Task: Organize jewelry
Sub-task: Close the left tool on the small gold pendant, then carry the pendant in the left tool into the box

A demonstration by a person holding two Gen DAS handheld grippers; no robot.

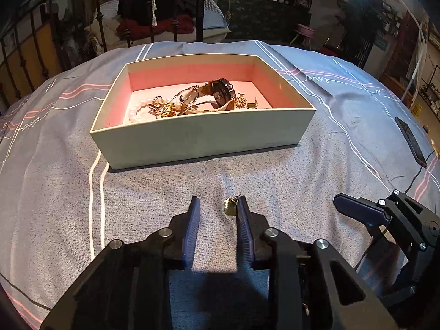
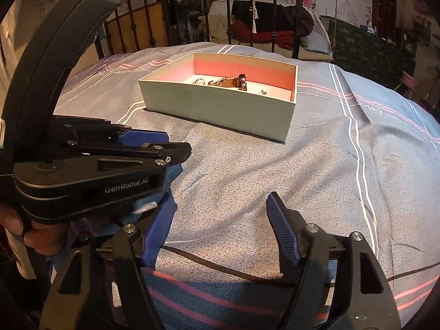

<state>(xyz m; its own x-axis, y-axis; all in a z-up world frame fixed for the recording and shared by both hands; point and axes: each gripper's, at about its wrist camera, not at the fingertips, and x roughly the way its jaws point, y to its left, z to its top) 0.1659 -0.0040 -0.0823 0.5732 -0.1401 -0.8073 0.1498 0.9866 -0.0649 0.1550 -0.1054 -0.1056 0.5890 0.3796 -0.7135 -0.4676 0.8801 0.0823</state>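
Note:
An open pale box [image 1: 203, 134] with a pink lining stands on the bed; it also shows in the right wrist view [image 2: 220, 107]. In it lie a watch [image 1: 220, 93], a pearl bracelet [image 1: 137, 110] and several gold pieces [image 1: 162, 110]. My left gripper [image 1: 218, 202] is open, low over the bedspread in front of the box. A small gold earring [image 1: 230, 205] lies between its fingers, against the right finger [image 1: 243, 217]. My right gripper [image 2: 220, 206] is open and empty, just right of the left gripper [image 2: 154, 143].
A grey-blue bedspread [image 1: 302, 181] with white and pink stripes covers the bed. A dark phone [image 1: 411, 140] lies at its right edge. A black metal bed frame [image 1: 176, 5] stands behind the box, with furniture and clothes beyond.

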